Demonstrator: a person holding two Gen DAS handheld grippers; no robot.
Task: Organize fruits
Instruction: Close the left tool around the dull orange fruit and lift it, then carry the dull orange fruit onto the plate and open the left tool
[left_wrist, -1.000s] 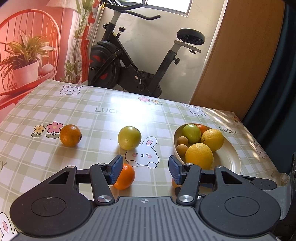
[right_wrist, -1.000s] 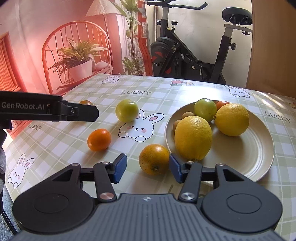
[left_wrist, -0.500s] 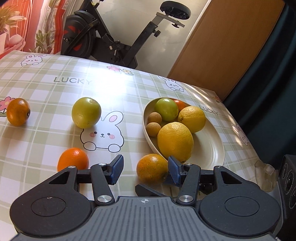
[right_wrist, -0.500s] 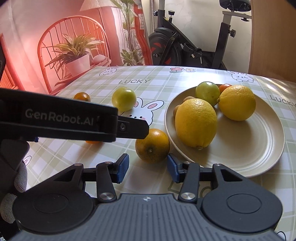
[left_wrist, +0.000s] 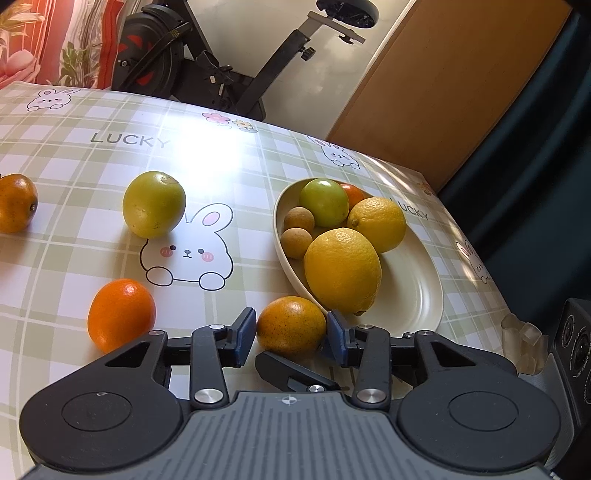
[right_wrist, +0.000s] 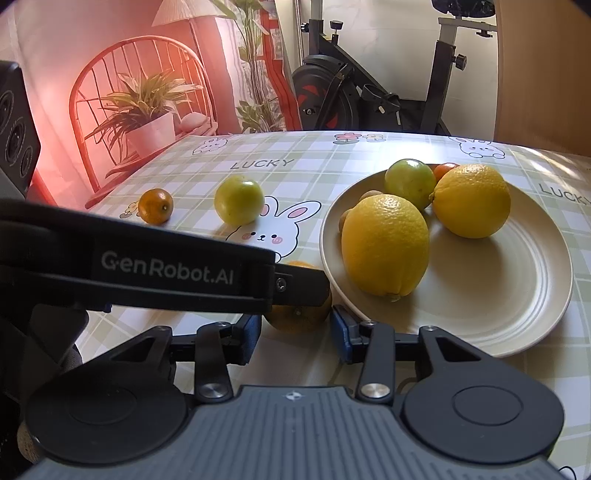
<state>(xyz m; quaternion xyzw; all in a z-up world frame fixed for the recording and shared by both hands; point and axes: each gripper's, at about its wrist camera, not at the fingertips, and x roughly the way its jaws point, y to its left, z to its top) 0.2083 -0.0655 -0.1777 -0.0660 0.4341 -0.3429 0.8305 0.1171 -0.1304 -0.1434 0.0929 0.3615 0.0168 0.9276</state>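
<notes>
The speckled orange (left_wrist: 291, 325) lies on the tablecloth (left_wrist: 221, 155) just beside the plate (left_wrist: 424, 291), and within the last second the left gripper (left_wrist: 291, 332) has swung from the bright orange (left_wrist: 121, 314) to straddle it, jaws open, pads (left_wrist: 245, 334) close either side, contact unclear. The right gripper (right_wrist: 295, 334), open and empty, faces the same fruit; collision seems likely.

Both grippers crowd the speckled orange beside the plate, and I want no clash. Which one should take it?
Probably right: the right gripper already brackets the speckled orange, fingers open, while the left gripper reaches across it toward the plate.
</notes>
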